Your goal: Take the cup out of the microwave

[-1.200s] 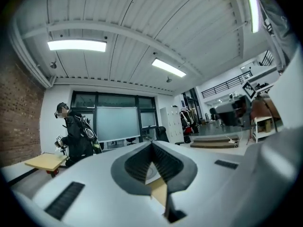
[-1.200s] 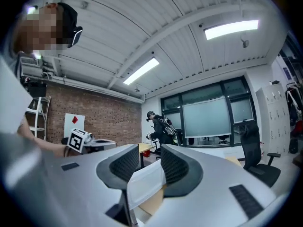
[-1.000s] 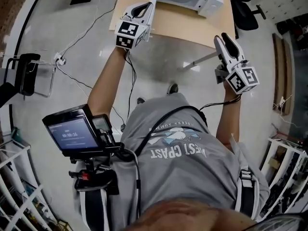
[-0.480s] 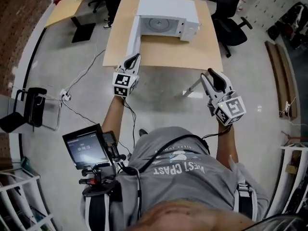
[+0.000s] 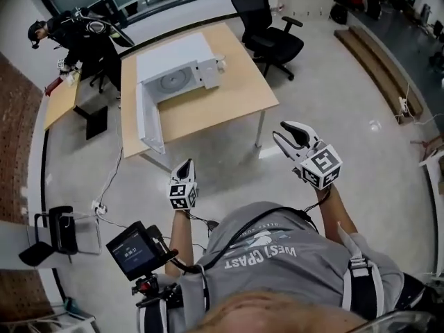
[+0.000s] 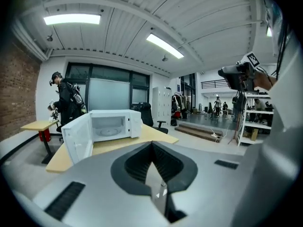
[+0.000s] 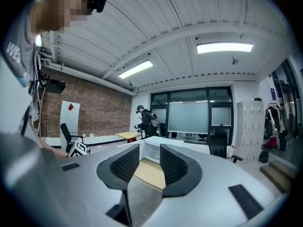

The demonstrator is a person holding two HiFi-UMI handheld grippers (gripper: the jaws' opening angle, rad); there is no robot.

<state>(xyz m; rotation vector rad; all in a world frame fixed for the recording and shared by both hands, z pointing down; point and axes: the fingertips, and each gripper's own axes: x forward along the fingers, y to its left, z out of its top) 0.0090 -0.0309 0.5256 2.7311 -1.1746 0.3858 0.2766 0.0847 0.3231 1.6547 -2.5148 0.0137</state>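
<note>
Both grippers have drawn back; the table now lies well ahead of the jaws.
The left gripper has its jaws pressed together and empty; the right gripper has its jaws parted round nothing. Ahead, the table bears the microwave, its door swung wide; no cup can be made out. An office chair stands beyond.

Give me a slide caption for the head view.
Left gripper and right gripper held clear of the white open-door microwave on the light wooden table.
</note>
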